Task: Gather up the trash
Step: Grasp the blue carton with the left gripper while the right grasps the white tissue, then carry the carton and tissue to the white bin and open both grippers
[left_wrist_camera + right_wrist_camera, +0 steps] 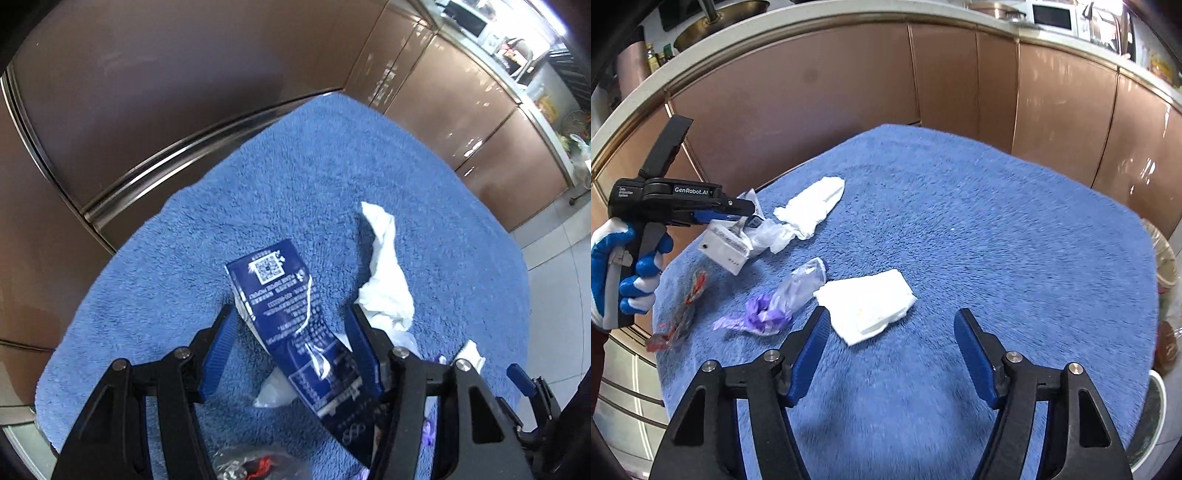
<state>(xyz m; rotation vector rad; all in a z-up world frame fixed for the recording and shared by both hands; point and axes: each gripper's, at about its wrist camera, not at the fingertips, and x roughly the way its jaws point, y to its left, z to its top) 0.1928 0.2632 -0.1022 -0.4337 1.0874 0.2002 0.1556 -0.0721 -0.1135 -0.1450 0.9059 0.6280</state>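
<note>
A dark blue drink carton lies slantwise on the blue towel, between the fingers of my left gripper, whose pads touch it on both sides. From the right wrist the same carton shows its white end under the left gripper, which a gloved hand holds. My right gripper stands open low over the towel, with a folded white tissue just ahead, close to its left finger. A crumpled tissue lies to the right of the carton.
A purple and clear wrapper, a clear wrapper with red print and thin white plastic lie on the towel's left part. Brown cabinet doors stand behind. A white-rimmed round container sits past the towel's right edge.
</note>
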